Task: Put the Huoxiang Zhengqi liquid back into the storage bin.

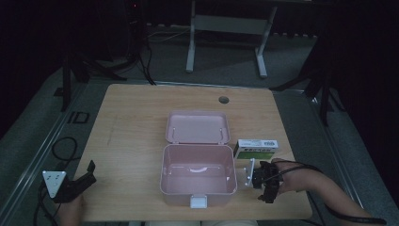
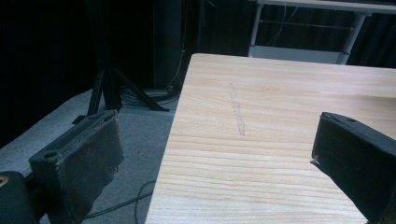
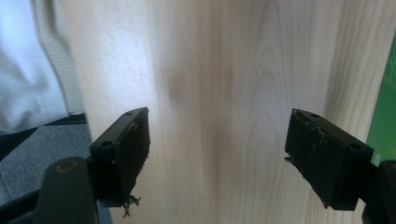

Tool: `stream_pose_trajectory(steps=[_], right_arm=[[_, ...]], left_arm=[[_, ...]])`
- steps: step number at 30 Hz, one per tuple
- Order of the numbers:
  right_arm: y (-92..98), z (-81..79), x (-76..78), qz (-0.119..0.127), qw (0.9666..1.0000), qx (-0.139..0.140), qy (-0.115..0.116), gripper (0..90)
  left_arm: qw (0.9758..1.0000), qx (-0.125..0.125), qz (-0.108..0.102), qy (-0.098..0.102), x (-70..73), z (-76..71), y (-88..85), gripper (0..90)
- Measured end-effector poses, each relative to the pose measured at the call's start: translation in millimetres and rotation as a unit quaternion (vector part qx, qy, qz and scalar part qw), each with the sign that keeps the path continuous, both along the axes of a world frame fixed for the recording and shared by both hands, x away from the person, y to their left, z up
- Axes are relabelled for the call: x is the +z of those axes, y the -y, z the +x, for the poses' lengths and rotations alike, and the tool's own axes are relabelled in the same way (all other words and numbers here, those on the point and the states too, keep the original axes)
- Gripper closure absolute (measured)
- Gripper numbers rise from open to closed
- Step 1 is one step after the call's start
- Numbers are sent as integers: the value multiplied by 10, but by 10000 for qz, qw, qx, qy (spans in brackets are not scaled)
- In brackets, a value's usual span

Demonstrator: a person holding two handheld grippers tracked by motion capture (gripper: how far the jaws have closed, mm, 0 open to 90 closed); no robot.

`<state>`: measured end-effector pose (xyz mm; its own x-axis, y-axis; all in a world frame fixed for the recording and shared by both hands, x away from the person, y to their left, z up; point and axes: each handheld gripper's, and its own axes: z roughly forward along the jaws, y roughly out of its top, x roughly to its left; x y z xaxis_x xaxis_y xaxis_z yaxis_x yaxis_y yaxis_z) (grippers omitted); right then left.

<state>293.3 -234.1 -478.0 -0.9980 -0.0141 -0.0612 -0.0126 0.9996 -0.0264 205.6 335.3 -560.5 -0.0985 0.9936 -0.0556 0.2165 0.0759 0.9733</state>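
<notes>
Worktop (image 1: 131,122): light wood, rounded corners, with a round cable hole (image 1: 223,100) near its far edge.
Pink case (image 1: 198,175): lay open at the middle of the worktop; its tray sat on the near side and its lid (image 1: 198,127) lay flat beyond it, hinged along the far edge of the tray. A white latch (image 1: 198,202) projected from the near wall. The tray interior was bare.
Green-and-white carton (image 1: 256,149): the thing nearest the right tool. It lay flat on the worktop just beside the far right corner of the tray, apart from it. Its long axis ran left to right, parallel to the hinge line of the case, with one short end pointing at the tray.
Right tool (image 1: 248,172): was held just right of the tray and just near of the carton, between the two, touching neither. In the right gripper view (image 3: 217,154) its jaws stood well apart over bare wood with nothing between them; a green edge of the carton (image 3: 385,116) showed at the right border.
Left tool (image 1: 89,172): was held at the near left corner of the worktop, well apart from the case. In the left gripper view (image 2: 215,158) its jaws stood wide and held nothing.
Obstructions: the right wall of the tray stood beside the right tool.
Surroundings: a tripod foot (image 2: 105,93) and cables on the floor to the left; a table frame (image 1: 226,28) beyond the worktop.
</notes>
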Motion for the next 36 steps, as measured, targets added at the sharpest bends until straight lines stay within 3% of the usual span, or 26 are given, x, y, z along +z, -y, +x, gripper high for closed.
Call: stream_pose_trajectory(steps=[5, 9, 13, 22, 25, 32, 36], right_arm=[[-74, -13, 71, 23, 9999, 104, -71, 226], [-116, 24, 188, 211, 9997, 127, -20, 247], [-131, 60, 276, 151, 9997, 169, 86, 251], [-107, 260, 579, 287, 9985, 138, 445, 313], [-95, 353, 649, 226, 9980, 116, 575, 326], [-65, 610, 749, 176, 9976, -130, 654, 340], [-62, 738, 721, 100, 9972, -154, 726, 349]], left_arm=[[10000, -17, 14, -6, 0, 2, 3, 20], [10000, -23, 8, -6, 0, 2, 2, 20], [10000, -28, 12, -12, 0, 3, 3, 20], [10000, -62, 22, -45, -2, 9, 4, 20], [10000, -63, 33, -59, -3, 12, 8, 20], [9999, -98, 89, -89, -5, 24, 20, 20], [9999, -100, 85, -101, -5, 25, 19, 20]])
